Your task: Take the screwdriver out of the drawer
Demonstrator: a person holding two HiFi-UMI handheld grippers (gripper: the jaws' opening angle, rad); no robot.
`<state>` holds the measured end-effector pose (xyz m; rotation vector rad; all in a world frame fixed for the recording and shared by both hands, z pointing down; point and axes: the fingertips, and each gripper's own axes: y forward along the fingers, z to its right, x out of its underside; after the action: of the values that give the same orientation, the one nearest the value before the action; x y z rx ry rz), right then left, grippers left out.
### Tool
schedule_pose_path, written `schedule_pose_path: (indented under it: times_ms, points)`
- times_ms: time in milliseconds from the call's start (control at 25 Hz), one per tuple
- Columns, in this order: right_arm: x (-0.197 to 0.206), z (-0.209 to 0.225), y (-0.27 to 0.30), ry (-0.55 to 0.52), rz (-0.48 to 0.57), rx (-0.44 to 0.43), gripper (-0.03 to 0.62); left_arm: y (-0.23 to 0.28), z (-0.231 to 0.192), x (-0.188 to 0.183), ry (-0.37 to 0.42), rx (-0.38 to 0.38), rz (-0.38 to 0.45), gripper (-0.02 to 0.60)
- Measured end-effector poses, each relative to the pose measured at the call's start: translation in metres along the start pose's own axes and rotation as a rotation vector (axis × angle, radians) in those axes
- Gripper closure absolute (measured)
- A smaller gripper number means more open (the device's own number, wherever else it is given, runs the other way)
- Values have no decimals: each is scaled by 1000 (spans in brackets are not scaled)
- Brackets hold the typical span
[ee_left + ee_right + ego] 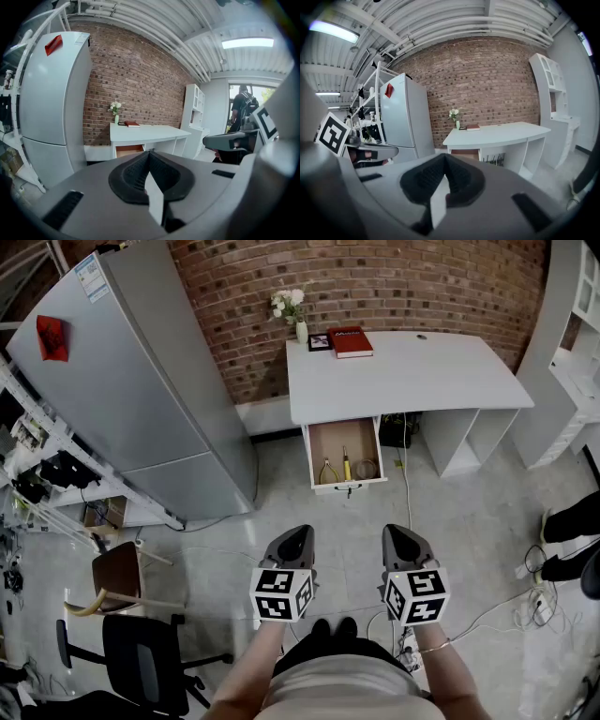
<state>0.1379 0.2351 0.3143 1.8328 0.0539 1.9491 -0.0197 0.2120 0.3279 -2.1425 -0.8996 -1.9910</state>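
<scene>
The white desk point(403, 371) stands against the brick wall with its wooden drawer point(316, 439) pulled open. In the drawer lie a yellow-handled screwdriver point(346, 466), pliers point(327, 471) to its left and a wire coil point(366, 468) to its right. My left gripper point(298, 533) and right gripper point(396, 532) hover side by side over the floor, well short of the drawer. Both are shut with nothing between the jaws. The left gripper view shows the left gripper point(149, 155) closed with the drawer point(129, 150) far ahead. The right gripper point(444, 158) is likewise closed in its own view.
A tall grey fridge point(141, 381) stands left of the desk. A black office chair point(141, 652) and a brown stool point(117, 570) are at the lower left. Cables point(525, 601) trail over the floor at right. A red book point(350, 341) and flower vase point(300, 329) sit on the desk.
</scene>
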Motion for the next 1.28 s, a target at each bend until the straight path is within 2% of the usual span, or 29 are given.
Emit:
schedule_pose_path:
  times_ms: [480,840,1080,1280]
  points:
    - [0,13,2,32,14,14,592,5,2,1,2,-30,3,589]
    - [7,26,10,-1,-45,30,589,12,13,-2,-28,-31,7,589]
    - [9,32,13,18,-63,46,562,14,13,2,-21,-35,-10,589]
    - [14,43,14,34,-76,70,514,16,14,8,-22,-44,-25,589]
